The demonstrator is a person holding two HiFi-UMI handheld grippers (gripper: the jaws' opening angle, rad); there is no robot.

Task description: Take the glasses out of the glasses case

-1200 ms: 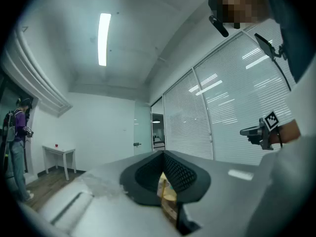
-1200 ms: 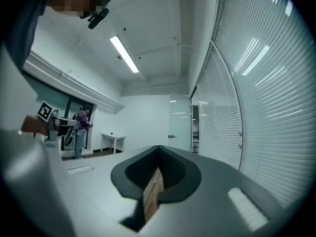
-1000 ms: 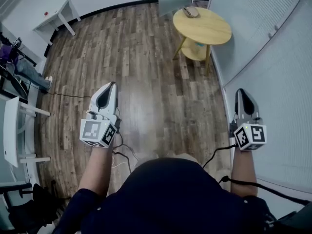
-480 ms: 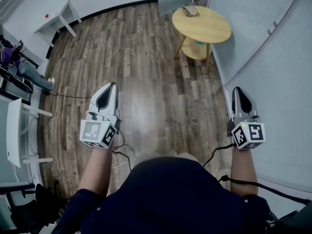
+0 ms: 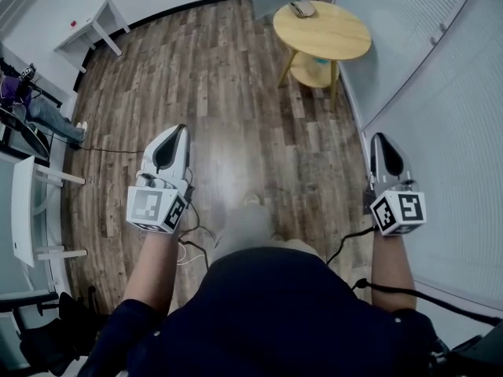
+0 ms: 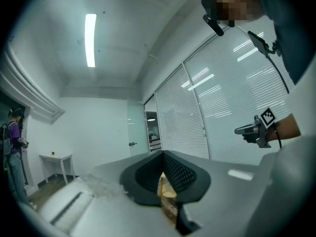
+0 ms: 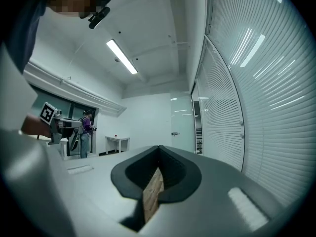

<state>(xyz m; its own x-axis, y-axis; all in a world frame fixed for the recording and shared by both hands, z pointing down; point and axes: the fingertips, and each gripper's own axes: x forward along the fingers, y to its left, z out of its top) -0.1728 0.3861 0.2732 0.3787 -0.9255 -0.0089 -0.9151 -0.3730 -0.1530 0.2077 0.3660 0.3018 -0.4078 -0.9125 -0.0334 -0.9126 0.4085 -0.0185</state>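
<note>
A grey-brown glasses case (image 5: 301, 9) lies shut at the far edge of a round yellow table (image 5: 334, 38), far ahead of me across the wooden floor. What is inside the case cannot be seen. My left gripper (image 5: 181, 129) hangs over the floor at waist height, shut and holding nothing. My right gripper (image 5: 378, 138) is level with it beside the glass wall, also shut and holding nothing. In the left gripper view the jaws (image 6: 163, 153) meet at the tip, with the right gripper (image 6: 256, 131) off to the side. The right gripper view shows its own jaws (image 7: 159, 147) closed.
A glass wall with blinds (image 5: 440, 93) runs along the right. A white desk (image 5: 98, 22) stands at the back left, another white table (image 5: 23, 210) at the left edge, and a person (image 5: 39, 108) beside it. Cables (image 5: 189, 246) trail on the floor by my feet.
A leg and shoe have come forward between the grippers. The round table sits slightly higher in the view. Both grippers stay shut, and the right one has drifted a little up and left.
</note>
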